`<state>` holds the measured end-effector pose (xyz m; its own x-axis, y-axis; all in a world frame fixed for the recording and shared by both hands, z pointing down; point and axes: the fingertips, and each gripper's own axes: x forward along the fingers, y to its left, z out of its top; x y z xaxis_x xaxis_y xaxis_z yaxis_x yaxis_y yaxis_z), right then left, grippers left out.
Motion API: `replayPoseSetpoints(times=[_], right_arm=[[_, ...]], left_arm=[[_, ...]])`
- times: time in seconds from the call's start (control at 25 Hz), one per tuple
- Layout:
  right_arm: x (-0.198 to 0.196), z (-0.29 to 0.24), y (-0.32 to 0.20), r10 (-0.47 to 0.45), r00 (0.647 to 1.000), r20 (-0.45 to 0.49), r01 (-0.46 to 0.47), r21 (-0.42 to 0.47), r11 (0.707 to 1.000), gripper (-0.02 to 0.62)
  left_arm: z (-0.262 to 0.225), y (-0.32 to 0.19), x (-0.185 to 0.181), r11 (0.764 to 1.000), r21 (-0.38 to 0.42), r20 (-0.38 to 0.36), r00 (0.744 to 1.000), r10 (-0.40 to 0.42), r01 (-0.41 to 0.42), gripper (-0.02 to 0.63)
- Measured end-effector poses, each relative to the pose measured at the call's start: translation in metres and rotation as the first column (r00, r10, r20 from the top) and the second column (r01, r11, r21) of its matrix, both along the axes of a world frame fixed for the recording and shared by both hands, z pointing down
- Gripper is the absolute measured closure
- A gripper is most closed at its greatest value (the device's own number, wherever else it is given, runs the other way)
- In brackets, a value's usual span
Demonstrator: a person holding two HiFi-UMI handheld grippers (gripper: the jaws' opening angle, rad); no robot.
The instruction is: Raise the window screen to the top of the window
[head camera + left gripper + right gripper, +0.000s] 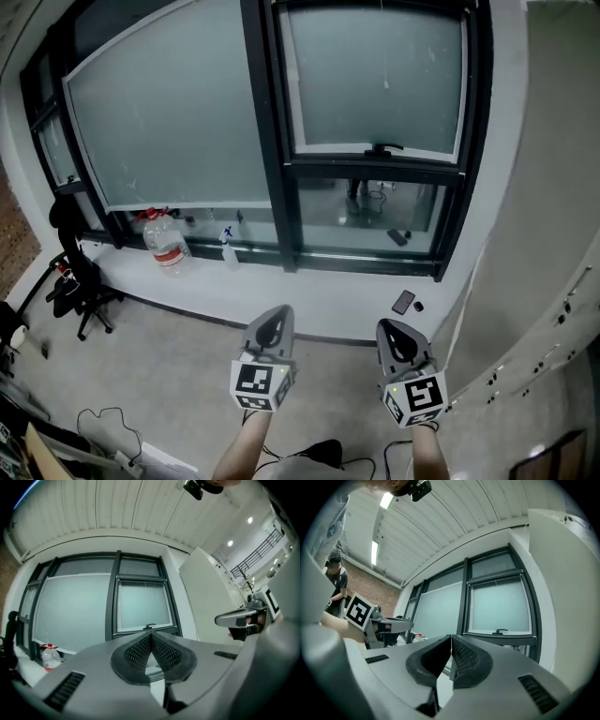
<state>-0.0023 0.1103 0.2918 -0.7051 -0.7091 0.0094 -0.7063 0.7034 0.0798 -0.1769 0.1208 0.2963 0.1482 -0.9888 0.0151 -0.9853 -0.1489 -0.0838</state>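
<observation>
The window screen (375, 75) is a pale frosted panel in the right-hand dark window frame. Its bottom bar carries a small black handle (382, 148) about halfway up the window. Below the bar is clear glass. My left gripper (275, 317) and right gripper (395, 330) hover side by side well short of the sill, pointing toward the window. Both are shut, with nothing between the pads. The screen (143, 604) and handle (149, 626) show far beyond the left gripper (150, 636). In the right gripper view, the handle (501, 631) lies beyond the right gripper (451, 638).
On the white sill (281, 291) stand a large water bottle (167, 242) and a spray bottle (228, 246); a phone (403, 302) lies at the right. A black office chair (80, 281) stands at left, a white wall (544, 234) at right. Cables (103, 417) trail on the floor.
</observation>
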Motion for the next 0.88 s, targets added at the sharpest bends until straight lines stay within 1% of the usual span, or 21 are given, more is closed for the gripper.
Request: replayPoseSetpoints(times=[0.04,0.12,0.2,0.24,0.32,0.4,0.48,0.64,0.76,0.88], right_arm=[[0.002,-0.001,0.017,0.005,1.0,0.006,-0.005,0.01,1.0,0.584],[0.011,-0.004,0.043,0.054,0.998,0.02,-0.054,0.02,0.998,0.584],[0.024,-0.011,0.062,0.105,0.993,0.046,-0.106,0.02,0.994,0.585],[0.032,-0.016,0.071,0.121,0.991,0.053,-0.122,0.023,0.992,0.586],[0.049,-0.022,0.096,0.143,0.989,0.04,-0.145,0.035,0.989,0.585],[0.07,-0.024,0.124,0.168,0.985,0.027,-0.169,0.027,0.985,0.586],[0.091,-0.027,0.152,0.194,0.98,0.036,-0.194,0.002,0.981,0.586],[0.119,-0.026,0.2,0.207,0.978,0.015,-0.206,-0.016,0.978,0.589],[0.125,-0.028,0.219,0.194,0.981,0.022,-0.194,-0.031,0.981,0.588],[0.135,-0.031,0.243,0.195,0.981,0.003,-0.195,-0.04,0.98,0.588]], left_arm=[[0.001,0.017,0.003,1.0,0.002,0.01,1.0,-0.009,0.009,0.603],[0.005,0.049,0.014,1.0,-0.005,0.013,0.999,-0.03,0.03,0.603],[0.008,0.076,0.033,0.999,-0.015,-0.023,0.999,-0.047,0.047,0.601],[0.007,0.089,0.045,0.999,-0.017,-0.043,0.998,-0.046,0.045,0.603],[0.003,0.117,0.069,0.999,-0.024,-0.06,0.998,-0.03,0.029,0.603],[-0.004,0.145,0.086,1.0,-0.022,-0.053,0.998,-0.016,0.015,0.601],[-0.013,0.173,0.098,1.0,-0.013,-0.037,0.999,-0.013,0.012,0.603],[-0.026,0.228,0.119,1.0,-0.025,-0.029,0.999,-0.016,0.015,0.603],[-0.034,0.247,0.132,1.0,-0.019,-0.004,1.0,0.013,-0.013,0.603],[-0.033,0.266,0.141,0.999,-0.022,-0.026,0.999,0.023,-0.024,0.603]])
